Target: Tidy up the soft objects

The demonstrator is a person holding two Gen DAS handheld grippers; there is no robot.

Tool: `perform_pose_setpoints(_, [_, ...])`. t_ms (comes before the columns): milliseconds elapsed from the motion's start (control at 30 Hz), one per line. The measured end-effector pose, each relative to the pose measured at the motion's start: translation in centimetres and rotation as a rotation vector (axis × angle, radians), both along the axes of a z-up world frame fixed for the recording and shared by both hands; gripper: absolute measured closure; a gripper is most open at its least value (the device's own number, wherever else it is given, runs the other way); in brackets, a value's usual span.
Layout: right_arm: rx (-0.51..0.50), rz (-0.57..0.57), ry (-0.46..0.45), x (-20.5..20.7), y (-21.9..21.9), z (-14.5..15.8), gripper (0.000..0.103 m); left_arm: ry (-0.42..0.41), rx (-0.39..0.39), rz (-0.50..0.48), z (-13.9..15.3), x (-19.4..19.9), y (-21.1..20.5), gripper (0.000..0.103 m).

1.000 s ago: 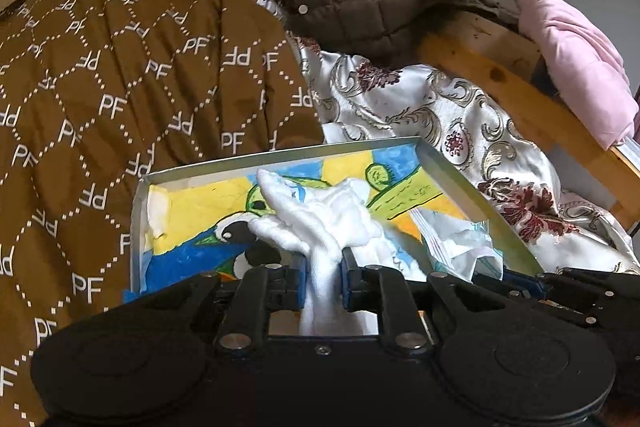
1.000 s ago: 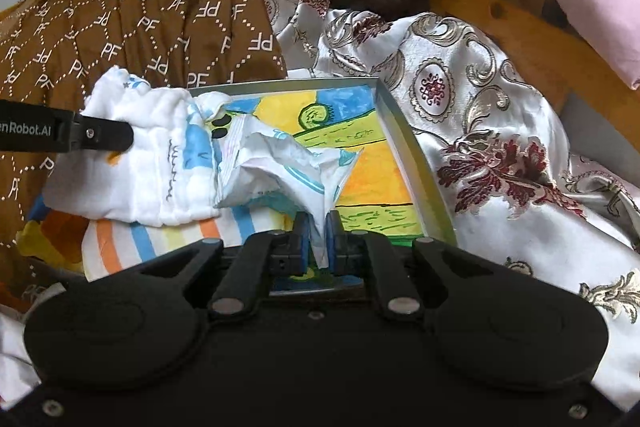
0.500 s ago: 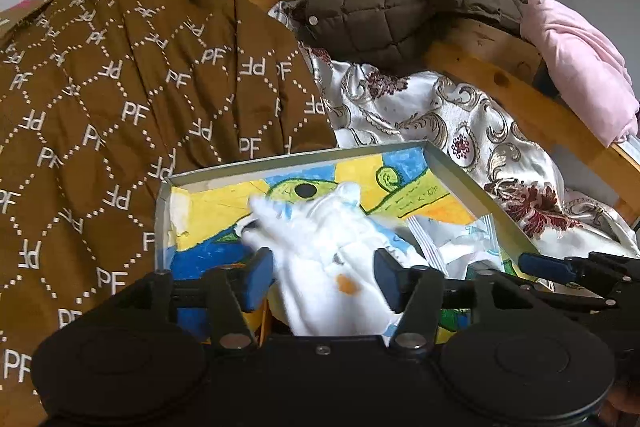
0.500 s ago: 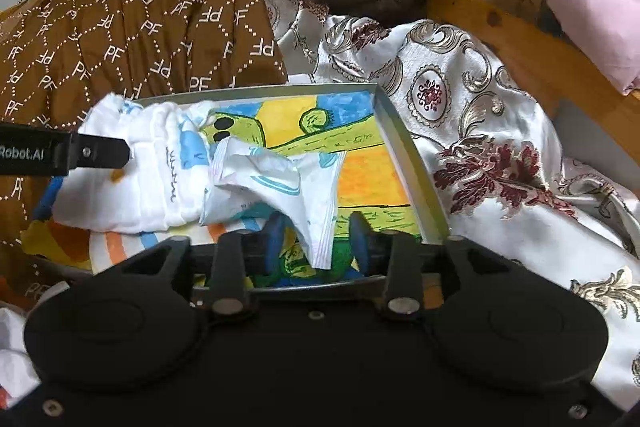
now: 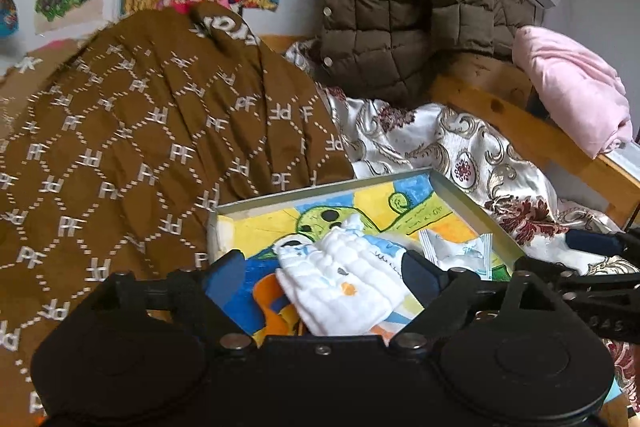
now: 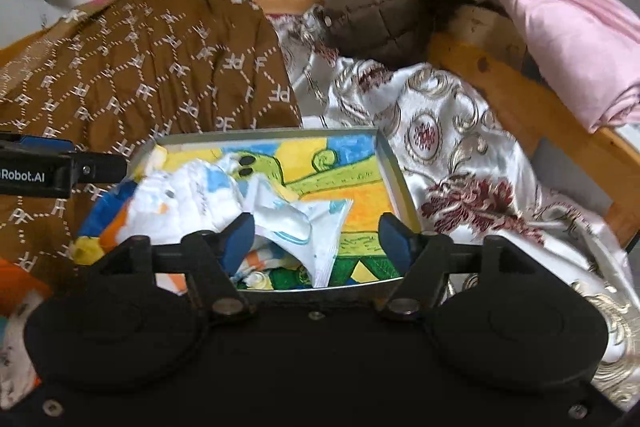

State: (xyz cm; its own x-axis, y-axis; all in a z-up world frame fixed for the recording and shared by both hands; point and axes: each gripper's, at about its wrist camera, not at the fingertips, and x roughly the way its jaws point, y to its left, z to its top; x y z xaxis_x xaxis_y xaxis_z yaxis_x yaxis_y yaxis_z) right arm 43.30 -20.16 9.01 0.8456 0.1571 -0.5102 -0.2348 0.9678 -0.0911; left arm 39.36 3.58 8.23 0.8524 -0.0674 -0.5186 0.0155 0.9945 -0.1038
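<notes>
The left hand-held gripper (image 5: 324, 273) and right hand-held gripper (image 6: 318, 237) have just been opening and grasp nothing, jaws spread above the white cloths (image 5: 340, 283). These lie loose in the tray (image 6: 394, 179) (bottom painted with a green creature). Beyond it spread a brown blanket (image 5: 132, 147) and floral satin bedding (image 6: 440, 147).

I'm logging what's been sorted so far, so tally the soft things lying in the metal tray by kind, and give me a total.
White quilted cloth with blue and orange prints: 1
Thin white pouch-like piece with light blue trim: 1
Total in the tray: 2
Both lie loose; neither the left gripper nor the right gripper presses on them.
</notes>
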Motion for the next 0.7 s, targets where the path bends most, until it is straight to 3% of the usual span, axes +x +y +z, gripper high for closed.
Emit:
perform_pose_setpoints(100, [0.013, 0.011, -0.031, -2.1, -0.1, 2.0, 0.031, -0.002, 0.011, -0.003, 0.9, -2.3, 0.2, 0.016])
perform_pose_setpoints(167, [0.027, 0.014, -0.054, -3.6, -0.3, 3.3, 0.019, -0.012, 0.031, -0.013, 1.6, -3.9, 0.2, 0.016])
perform_pose_setpoints(500, [0.05, 0.074, -0.145, -12.9, -0.7, 9.5, 0.01, -0.127, 0.037, 0.026, 6.7, -12.7, 0.0, 0.009])
perform_pose_setpoints(700, [0.072, 0.103, -0.208, -19.3, -0.9, 12.6, 0.001, -0.172, -0.018, 0.028, 8.1, -17.7, -0.7, 0.007])
